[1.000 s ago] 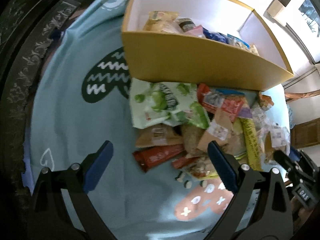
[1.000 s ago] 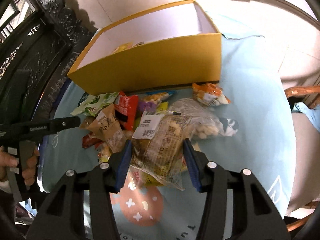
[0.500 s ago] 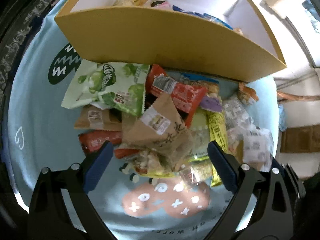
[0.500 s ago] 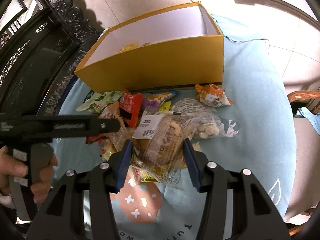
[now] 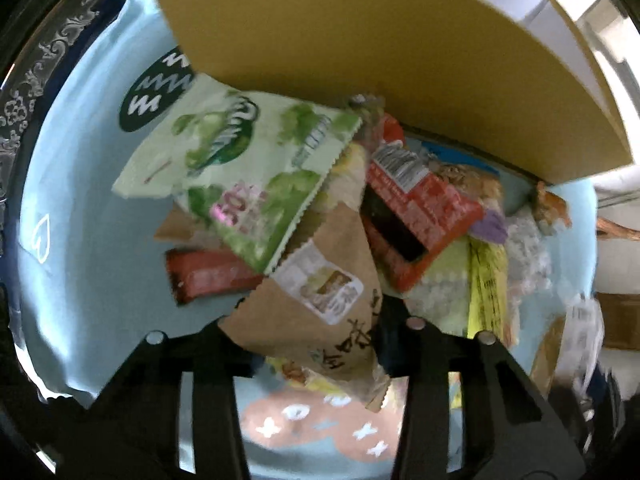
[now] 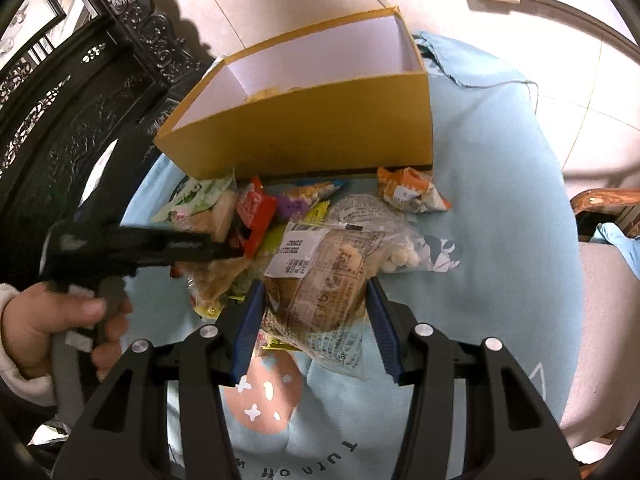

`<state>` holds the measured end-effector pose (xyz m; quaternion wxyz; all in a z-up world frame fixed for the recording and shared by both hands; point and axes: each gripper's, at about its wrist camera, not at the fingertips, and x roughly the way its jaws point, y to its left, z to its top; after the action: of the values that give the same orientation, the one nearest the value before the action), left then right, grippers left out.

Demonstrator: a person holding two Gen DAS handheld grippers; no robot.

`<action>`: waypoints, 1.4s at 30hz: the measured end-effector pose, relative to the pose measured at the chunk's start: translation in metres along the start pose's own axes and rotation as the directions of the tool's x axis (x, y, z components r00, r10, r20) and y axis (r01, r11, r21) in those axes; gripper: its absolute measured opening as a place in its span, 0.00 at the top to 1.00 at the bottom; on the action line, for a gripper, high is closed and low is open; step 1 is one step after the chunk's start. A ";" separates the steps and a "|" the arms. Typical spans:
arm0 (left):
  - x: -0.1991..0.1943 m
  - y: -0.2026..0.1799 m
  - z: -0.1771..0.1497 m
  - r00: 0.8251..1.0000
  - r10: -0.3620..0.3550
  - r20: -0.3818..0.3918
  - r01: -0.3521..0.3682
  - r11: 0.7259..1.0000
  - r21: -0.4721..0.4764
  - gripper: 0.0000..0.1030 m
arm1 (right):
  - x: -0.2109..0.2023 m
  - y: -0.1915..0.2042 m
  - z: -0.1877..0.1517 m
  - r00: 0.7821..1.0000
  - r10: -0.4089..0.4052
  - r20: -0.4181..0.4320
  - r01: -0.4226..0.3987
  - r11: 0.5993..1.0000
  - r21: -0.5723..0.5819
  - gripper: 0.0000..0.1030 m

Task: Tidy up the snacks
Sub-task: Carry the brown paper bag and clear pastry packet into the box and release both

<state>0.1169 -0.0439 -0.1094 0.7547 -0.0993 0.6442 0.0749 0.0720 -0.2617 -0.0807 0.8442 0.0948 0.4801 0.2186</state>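
Closing on one brown paper packet [image 5: 320,312], the left gripper [image 5: 312,336]; right gripper [image 6: 316,320] clamps one clear labelled bag [image 6: 320,280]; one yellow box [image 6: 320,120]; writing unreadable.

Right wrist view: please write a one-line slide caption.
Right gripper holds a clear bread packet before the yellow cardboard box.

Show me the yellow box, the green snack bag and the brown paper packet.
yellow box [image 6: 320,128], right wrist view, front wall.
green snack bag [image 5: 248,160], left wrist view, printed face.
brown paper packet [image 5: 320,304], left wrist view, middle.
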 end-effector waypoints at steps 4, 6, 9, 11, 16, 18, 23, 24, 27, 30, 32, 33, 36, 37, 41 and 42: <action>-0.028 0.024 -0.020 0.998 -0.061 0.013 0.060 0.998 0.033 0.67 | -0.005 -0.001 0.002 1.000 0.000 0.012 0.000 1.000 0.003 0.50; -0.040 0.033 -0.029 0.996 -0.090 0.024 0.088 0.994 0.058 0.67 | -0.006 0.000 0.001 1.000 0.000 0.012 0.000 1.000 0.008 0.50; -0.054 0.051 -0.045 0.992 -0.119 0.035 0.116 0.989 0.087 0.67 | -0.005 0.005 0.000 1.000 -0.001 0.005 0.001 1.000 0.006 0.50; -0.058 0.055 -0.050 0.991 -0.131 0.034 0.127 0.987 0.102 0.67 | -0.005 0.011 -0.001 1.000 0.002 0.002 -0.002 1.000 0.004 0.50; -0.073 0.061 -0.054 0.986 -0.157 0.048 0.149 0.978 0.147 0.67 | -0.006 0.027 -0.003 1.000 0.003 0.002 -0.003 1.000 -0.018 0.49; -0.077 0.064 -0.049 0.985 -0.161 0.053 0.150 0.974 0.171 0.67 | -0.008 0.031 -0.003 1.000 0.001 0.005 -0.001 1.000 -0.021 0.49; -0.093 0.056 -0.039 0.982 -0.170 0.085 0.150 0.968 0.203 0.67 | -0.017 0.039 0.001 1.000 0.000 0.023 0.000 0.999 -0.033 0.50; -0.097 0.055 -0.037 0.980 -0.175 0.092 0.153 0.966 0.209 0.67 | -0.020 0.040 0.003 1.000 0.001 0.030 -0.001 0.999 -0.032 0.50; -0.111 0.051 -0.025 0.975 -0.189 0.119 0.159 0.962 0.224 0.67 | -0.030 0.045 0.015 0.998 0.007 0.057 -0.005 0.999 -0.037 0.50; -0.128 0.048 -0.007 0.965 -0.212 0.154 0.174 0.958 0.230 0.67 | -0.042 0.050 0.033 0.995 0.003 0.096 0.001 0.999 -0.052 0.50; -0.143 0.043 0.012 0.954 -0.234 0.189 0.186 0.953 0.238 0.67 | -0.049 0.054 0.049 0.992 0.003 0.129 0.005 0.998 -0.065 0.50; -0.149 0.041 0.020 0.949 -0.240 0.205 0.189 0.952 0.241 0.67 | -0.051 0.054 0.056 0.990 0.004 0.144 0.006 0.998 -0.067 0.50; -0.161 0.035 0.044 0.938 -0.254 0.235 0.196 0.949 0.245 0.66 | -0.055 0.055 0.082 0.980 0.006 0.197 0.008 0.998 -0.069 0.50; -0.163 0.032 0.055 0.935 -0.262 0.239 0.203 0.948 0.244 0.66 | -0.055 0.055 0.091 0.978 0.004 0.210 0.010 0.998 -0.066 0.50; -0.160 0.021 0.093 0.931 -0.260 0.254 0.198 0.949 0.244 0.66 | -0.044 0.051 0.129 0.970 0.000 0.245 0.015 0.998 -0.060 0.49; -0.156 0.017 0.102 0.932 -0.258 0.253 0.197 0.950 0.243 0.66 | -0.039 0.049 0.137 0.970 -0.005 0.244 0.020 0.998 -0.056 0.49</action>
<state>0.1860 0.0005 0.0594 0.8484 -0.0804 0.5185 -0.0695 0.1581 -0.2295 0.0383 0.9006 0.0935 0.3667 0.2138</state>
